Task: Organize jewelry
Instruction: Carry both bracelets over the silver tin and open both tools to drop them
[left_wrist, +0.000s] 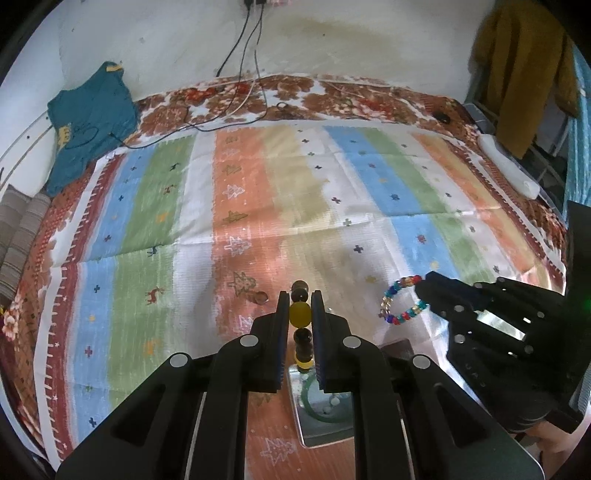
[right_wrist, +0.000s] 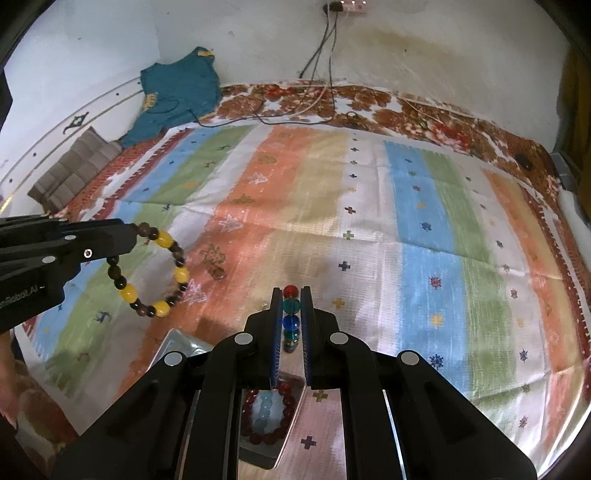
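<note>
Over the striped cloth (right_wrist: 369, 206) near its front edge, both grippers reach forward, held level above the fabric. Left gripper (left_wrist: 300, 314) is clamped on the brown-and-yellow bead bracelet (right_wrist: 155, 273), which hangs from its tips. Right gripper (right_wrist: 291, 314) pinches the multicoloured bead bracelet (left_wrist: 402, 301). Below, a shiny tray (right_wrist: 177, 341) holds a dark red bracelet (right_wrist: 286, 406).

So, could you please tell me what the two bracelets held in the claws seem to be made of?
The brown and yellow bracelet in the left claw looks like dark wooden beads, fairly matte, with glossy, opaque yellow ones, perhaps resin or stone. The multicoloured bracelet in the right claw looks like glass or clear plastic: its beads are translucent and shiny.
</note>
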